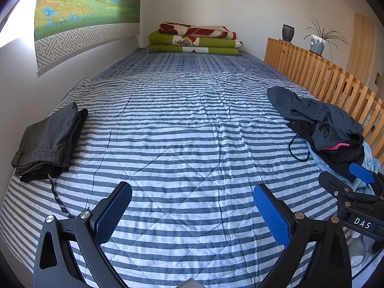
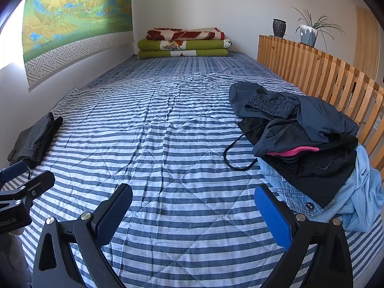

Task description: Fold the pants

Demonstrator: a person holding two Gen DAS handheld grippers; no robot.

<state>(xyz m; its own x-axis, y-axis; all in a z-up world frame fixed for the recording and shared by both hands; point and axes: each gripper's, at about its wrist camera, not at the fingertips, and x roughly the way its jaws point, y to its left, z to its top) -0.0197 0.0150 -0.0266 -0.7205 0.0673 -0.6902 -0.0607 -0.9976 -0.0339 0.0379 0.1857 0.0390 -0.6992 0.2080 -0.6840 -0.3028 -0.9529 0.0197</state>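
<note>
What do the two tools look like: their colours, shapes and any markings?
Both are alike. The left tool and the right tool each have two black angular fingers with flat blue textured pads and round silver rivets. White letters "DAS" mark the right tool's body in the left view. No cables or sleeves show.
</note>
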